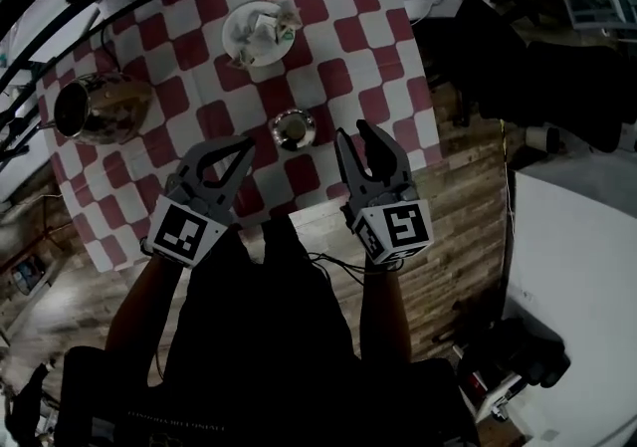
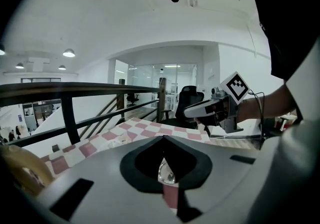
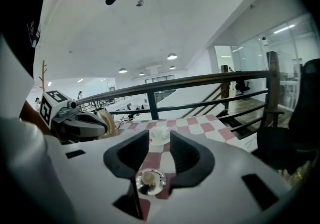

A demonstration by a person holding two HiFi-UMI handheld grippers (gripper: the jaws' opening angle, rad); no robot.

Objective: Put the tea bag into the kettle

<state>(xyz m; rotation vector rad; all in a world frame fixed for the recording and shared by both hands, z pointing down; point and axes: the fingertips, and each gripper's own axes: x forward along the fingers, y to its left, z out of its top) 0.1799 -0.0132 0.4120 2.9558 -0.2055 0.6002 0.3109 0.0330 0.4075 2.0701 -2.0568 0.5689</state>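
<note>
A white plate [image 1: 237,41] with crumpled tea bags [image 1: 267,25] sits at the far side of the checked table. The metal kettle [image 1: 100,107] stands at the table's left, with no lid on it. Its shiny lid [image 1: 293,128] lies on the cloth between both grippers' tips. My left gripper [image 1: 243,144] hovers just left of the lid, shut and empty. My right gripper [image 1: 350,133] hovers just right of it, open and empty. In the right gripper view the lid [image 3: 150,181] lies below the open jaws, and the tea bags [image 3: 160,131] show beyond them.
The red and white cloth [image 1: 358,57] covers a wooden table whose near edge [image 1: 328,221] is by my arms. A railing [image 3: 200,81] runs behind the table. A cable [image 1: 333,264] trails by the right arm, and dark gear [image 1: 518,365] sits on the floor at the right.
</note>
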